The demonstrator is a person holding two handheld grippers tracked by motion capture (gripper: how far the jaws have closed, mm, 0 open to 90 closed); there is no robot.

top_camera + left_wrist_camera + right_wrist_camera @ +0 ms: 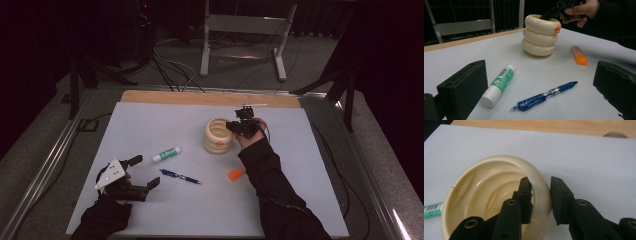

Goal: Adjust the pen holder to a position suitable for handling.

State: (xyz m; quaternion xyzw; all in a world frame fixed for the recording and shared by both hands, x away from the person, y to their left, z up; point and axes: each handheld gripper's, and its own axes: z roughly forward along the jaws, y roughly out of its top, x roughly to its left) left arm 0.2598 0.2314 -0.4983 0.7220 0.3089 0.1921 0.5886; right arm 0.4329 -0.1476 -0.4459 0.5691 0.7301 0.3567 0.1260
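Right gripper straddles the near wall of the cream ringed holder, one jaw inside, one outside, pads nearly closed on the rim, holder upright mid-table. Left gripper sits wide open and empty, well apart; blue pen lies crosswise just ahead of it

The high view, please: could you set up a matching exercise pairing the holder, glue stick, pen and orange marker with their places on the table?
Things:
1. holder
2. glue stick
3. pen
4. orange marker

Places:
A. beside the right sleeve, below the holder
B. rim between the right tool's jaws
C. nearest the open left tool, dark blue
D. left of the holder, white cap

Pairs: 1-B, 2-D, 3-C, 4-A
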